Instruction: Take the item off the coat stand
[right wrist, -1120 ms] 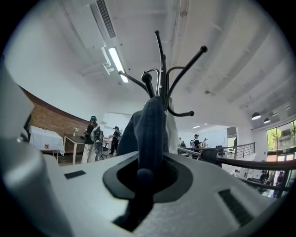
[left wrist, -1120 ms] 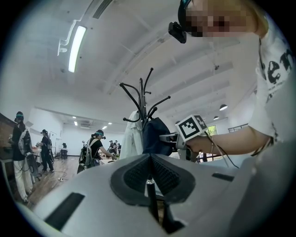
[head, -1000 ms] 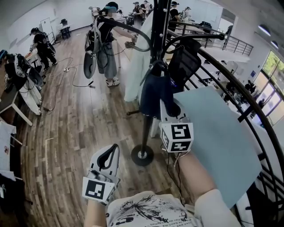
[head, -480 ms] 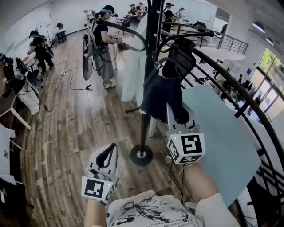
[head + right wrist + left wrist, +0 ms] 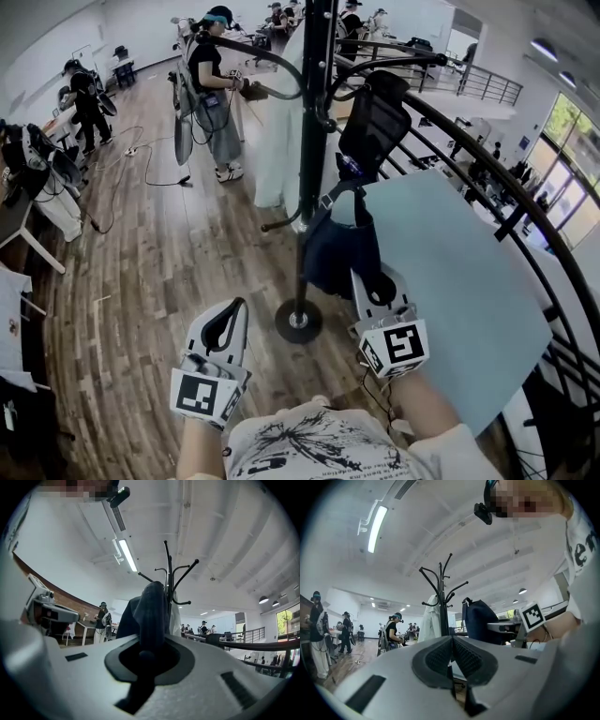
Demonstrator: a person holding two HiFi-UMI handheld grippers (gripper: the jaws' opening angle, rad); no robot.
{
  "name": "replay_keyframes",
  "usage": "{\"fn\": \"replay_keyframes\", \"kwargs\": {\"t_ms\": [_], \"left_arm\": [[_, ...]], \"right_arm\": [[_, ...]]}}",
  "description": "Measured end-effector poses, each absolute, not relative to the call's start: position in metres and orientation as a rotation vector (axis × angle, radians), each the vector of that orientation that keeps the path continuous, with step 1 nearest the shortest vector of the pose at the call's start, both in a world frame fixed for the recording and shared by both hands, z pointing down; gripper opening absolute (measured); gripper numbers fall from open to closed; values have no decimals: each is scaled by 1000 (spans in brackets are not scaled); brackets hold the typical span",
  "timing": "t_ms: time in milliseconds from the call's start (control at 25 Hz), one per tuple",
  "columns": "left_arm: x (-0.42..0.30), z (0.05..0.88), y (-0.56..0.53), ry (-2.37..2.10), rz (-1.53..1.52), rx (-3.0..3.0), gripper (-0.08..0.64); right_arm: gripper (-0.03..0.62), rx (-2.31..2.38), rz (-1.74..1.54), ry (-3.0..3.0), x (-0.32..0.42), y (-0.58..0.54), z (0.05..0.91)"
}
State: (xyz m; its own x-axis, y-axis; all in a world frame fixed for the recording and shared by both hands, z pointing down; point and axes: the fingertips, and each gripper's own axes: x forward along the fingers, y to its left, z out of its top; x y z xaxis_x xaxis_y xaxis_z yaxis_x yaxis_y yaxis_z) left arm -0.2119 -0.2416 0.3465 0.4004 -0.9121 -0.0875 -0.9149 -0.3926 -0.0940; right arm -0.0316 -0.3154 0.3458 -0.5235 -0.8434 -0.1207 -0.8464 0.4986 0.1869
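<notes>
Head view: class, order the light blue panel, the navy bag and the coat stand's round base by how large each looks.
1. light blue panel
2. navy bag
3. coat stand's round base
The bag is nearer the camera, so true sizes stay unsure.

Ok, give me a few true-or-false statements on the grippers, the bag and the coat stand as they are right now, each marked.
1. The right gripper is shut on the navy bag. True.
2. The left gripper holds the white garment. False: its jaws are together on nothing, low, near the person's body.
3. The white garment hangs on the coat stand. True.
4. The coat stand lies tipped over on the floor. False: it stands upright on its round base.
5. Both grippers are gripping the navy bag. False: only the right one does.
</notes>
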Motion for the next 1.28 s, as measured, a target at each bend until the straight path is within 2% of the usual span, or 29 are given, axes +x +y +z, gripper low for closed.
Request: {"fn": "replay_keyframes", "kwargs": {"t_ms": [280,1280], "left_arm": [[-207,344,-251,1654,44,-2514,5],[-199,343,-268,1652,41,-2510,5]], "right_arm": [[21,-1536,264,2742,-20,-313,382],[17,-1494,193,2778,-32,-318,390]]}}
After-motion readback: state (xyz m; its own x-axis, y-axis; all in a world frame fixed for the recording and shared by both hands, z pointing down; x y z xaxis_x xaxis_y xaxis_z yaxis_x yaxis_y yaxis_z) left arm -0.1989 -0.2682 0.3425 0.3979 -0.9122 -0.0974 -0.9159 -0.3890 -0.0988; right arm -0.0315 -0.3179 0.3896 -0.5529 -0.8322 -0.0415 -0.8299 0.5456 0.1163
